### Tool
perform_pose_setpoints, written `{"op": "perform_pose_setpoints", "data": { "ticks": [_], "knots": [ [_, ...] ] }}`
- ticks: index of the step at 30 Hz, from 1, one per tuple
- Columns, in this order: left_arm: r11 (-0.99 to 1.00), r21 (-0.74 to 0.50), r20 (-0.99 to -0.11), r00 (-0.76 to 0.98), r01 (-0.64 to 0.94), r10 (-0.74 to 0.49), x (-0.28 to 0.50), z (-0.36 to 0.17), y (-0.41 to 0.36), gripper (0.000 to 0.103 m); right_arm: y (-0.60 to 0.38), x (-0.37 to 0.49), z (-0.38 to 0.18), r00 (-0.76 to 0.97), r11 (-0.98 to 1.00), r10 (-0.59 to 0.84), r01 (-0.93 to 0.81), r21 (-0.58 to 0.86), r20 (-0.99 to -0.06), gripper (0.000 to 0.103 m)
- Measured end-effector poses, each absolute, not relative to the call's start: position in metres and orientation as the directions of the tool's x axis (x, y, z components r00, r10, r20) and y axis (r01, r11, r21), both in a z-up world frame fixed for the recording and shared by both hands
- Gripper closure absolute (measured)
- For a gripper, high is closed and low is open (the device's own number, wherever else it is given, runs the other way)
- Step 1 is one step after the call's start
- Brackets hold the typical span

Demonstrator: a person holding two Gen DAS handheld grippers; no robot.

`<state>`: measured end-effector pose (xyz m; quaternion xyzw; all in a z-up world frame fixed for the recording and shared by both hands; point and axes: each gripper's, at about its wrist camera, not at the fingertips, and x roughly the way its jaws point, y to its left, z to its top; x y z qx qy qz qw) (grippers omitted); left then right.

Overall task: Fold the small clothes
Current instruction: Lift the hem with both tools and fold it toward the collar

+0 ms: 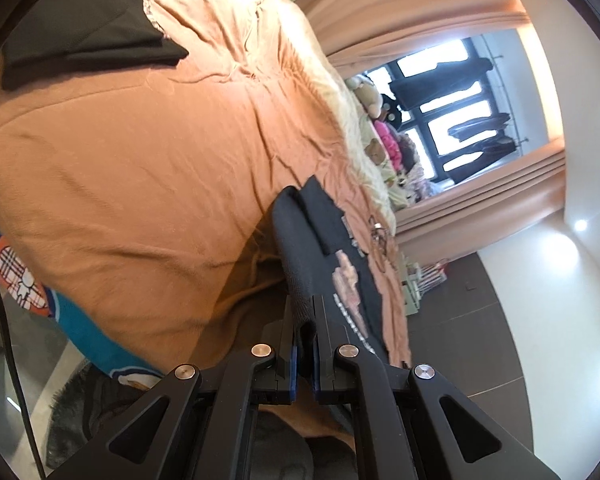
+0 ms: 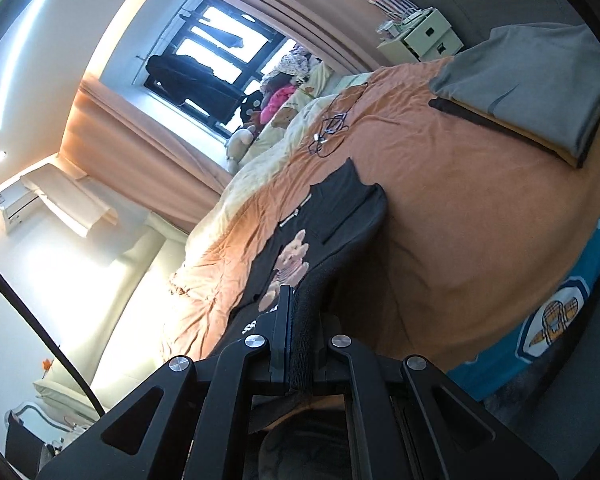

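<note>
A small black garment (image 1: 332, 256) with a pink bear print hangs lifted over the orange bed cover (image 1: 140, 168). My left gripper (image 1: 305, 312) is shut on its ribbed edge, the cloth pinched between the blue pads. In the right wrist view the same black garment (image 2: 332, 224) stretches away from my right gripper (image 2: 300, 312), which is shut on another part of that edge. The far end of the garment still rests on the orange cover (image 2: 460, 208).
A folded black cloth (image 1: 80, 28) lies at the bed's far corner. A folded grey garment (image 2: 532, 76) sits on the other side, and a tangle of cables (image 2: 328, 132) lies beyond the garment. Plush toys (image 2: 268, 100) line the window. A teal printed sheet (image 2: 560, 308) hangs at the bed's edge.
</note>
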<state>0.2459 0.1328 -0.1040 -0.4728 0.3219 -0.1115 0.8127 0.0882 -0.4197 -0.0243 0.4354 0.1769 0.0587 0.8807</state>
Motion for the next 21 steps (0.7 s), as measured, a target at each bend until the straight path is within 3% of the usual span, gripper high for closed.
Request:
{"op": "perform_pose_setpoints", "data": {
  "ticks": [7,21],
  "knots": [
    [0.51,-0.85,-0.396,0.794,-0.127,-0.461,0.198,-0.081,0.146,0.098,-0.422,0.064,-0.022,0.933,0.584,0.289,0.008,0.812,-0.216,0.102],
    [0.452,-0.892,-0.234,0.864,-0.009,-0.445,0.129,-0.023,0.167,0.098,-0.439,0.037,-0.02,0.946,0.583,0.31,-0.11,0.805,-0.095,0.102]
  ]
}}
